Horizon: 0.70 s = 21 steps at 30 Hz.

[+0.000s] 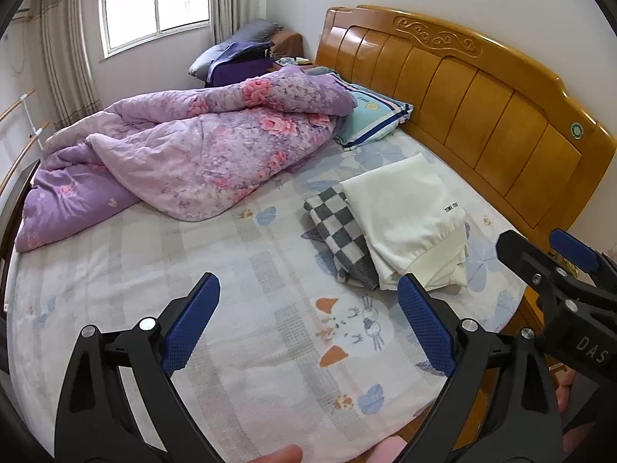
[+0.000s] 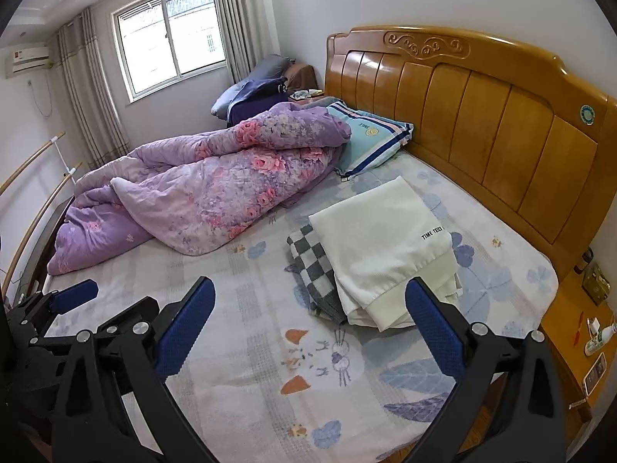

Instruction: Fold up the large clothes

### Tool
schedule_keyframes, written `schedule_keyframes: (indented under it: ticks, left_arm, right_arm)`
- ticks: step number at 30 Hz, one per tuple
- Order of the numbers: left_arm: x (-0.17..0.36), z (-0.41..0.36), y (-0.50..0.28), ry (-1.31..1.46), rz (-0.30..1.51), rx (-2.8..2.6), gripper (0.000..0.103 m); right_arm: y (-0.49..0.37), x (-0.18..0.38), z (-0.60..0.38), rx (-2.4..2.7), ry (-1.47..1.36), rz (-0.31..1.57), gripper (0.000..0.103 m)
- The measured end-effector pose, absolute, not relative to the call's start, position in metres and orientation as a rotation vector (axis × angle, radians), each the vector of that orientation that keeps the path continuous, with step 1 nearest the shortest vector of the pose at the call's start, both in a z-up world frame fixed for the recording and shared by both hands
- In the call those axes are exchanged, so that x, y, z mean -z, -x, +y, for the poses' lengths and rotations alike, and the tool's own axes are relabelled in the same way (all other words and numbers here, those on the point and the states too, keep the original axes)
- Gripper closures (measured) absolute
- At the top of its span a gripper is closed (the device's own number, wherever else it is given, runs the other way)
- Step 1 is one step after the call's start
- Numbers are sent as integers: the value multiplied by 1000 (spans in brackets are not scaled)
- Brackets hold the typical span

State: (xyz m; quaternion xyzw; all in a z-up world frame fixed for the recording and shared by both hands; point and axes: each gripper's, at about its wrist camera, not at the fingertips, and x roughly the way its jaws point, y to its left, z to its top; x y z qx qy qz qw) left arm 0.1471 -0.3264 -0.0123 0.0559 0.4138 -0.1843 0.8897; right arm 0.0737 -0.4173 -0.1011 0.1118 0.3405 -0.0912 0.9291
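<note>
A folded cream-white garment [image 1: 408, 212] [image 2: 385, 254] lies on the bed near the headboard, on top of a folded grey-and-white checkered garment [image 1: 339, 231] [image 2: 312, 266]. My left gripper [image 1: 308, 289] is open and empty, held above the bed sheet [image 1: 193, 289] short of the stack. My right gripper [image 2: 310, 293] is open and empty too, just short of the stack. The right gripper also shows at the right edge of the left wrist view [image 1: 540, 247], and the left gripper at the left edge of the right wrist view [image 2: 77, 293].
A crumpled purple floral quilt [image 1: 193, 146] [image 2: 208, 189] covers the far left of the bed. A blue striped pillow [image 1: 370, 115] [image 2: 370, 139] lies by the wooden headboard [image 1: 482, 96] [image 2: 482, 115]. A nightstand [image 2: 578, 332] with small items stands at right.
</note>
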Motion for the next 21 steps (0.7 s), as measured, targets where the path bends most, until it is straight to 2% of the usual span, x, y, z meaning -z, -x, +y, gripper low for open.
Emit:
schedule_keyframes:
  ticks: [21]
  left_arm:
    - [22,-367,-161,-129,852,274,9]
  right_arm:
    - [-99,117,-465,135,-236,730,8]
